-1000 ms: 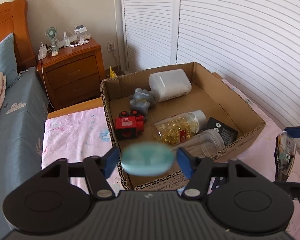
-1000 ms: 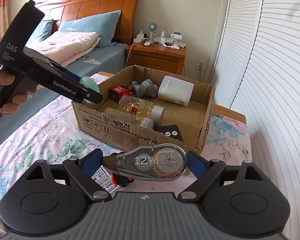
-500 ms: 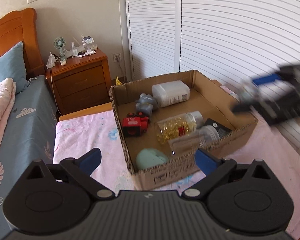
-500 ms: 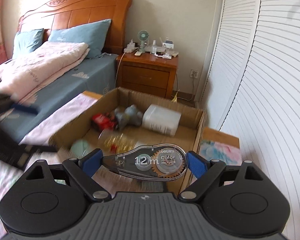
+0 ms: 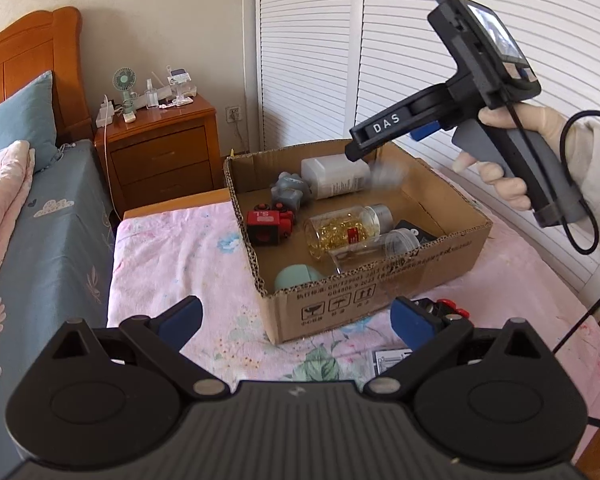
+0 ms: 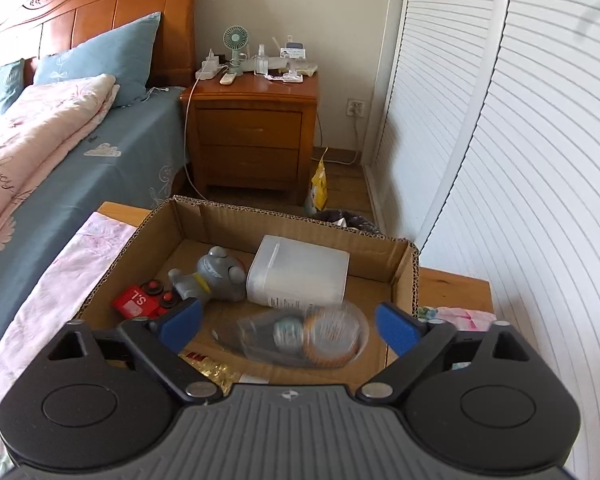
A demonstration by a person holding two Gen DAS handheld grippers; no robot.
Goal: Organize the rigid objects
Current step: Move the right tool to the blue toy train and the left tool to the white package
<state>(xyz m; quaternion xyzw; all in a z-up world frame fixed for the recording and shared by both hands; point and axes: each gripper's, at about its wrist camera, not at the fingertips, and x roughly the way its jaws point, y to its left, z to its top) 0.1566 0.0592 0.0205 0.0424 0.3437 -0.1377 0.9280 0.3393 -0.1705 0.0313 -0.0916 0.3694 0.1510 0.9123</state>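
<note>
A cardboard box (image 5: 380, 300) sits on the pink floral bedspread. It holds a white container (image 5: 334, 178), a grey toy (image 5: 290, 190), a red toy car (image 5: 268, 226), a capsule bottle (image 5: 346, 230), a clear jar (image 5: 374, 250) and a teal oval case (image 5: 298, 276). My left gripper (image 5: 296, 318) is open and empty in front of the box. My right gripper (image 6: 288, 320) is open above the box; the correction tape dispenser (image 6: 304, 336) is blurred, falling free between its fingers. It shows as a blur in the left wrist view (image 5: 388, 176).
A wooden nightstand (image 6: 256, 140) with a small fan (image 6: 235, 46) stands beyond the box. A bed with blue sheet (image 6: 80, 184) lies left. White louvred doors (image 6: 520, 160) are right. Small items (image 5: 446, 308) lie on the bedspread by the box's front right corner.
My left gripper released the teal case into the box and drew back. My right gripper moved over the box and opened, letting go of the tape dispenser.
</note>
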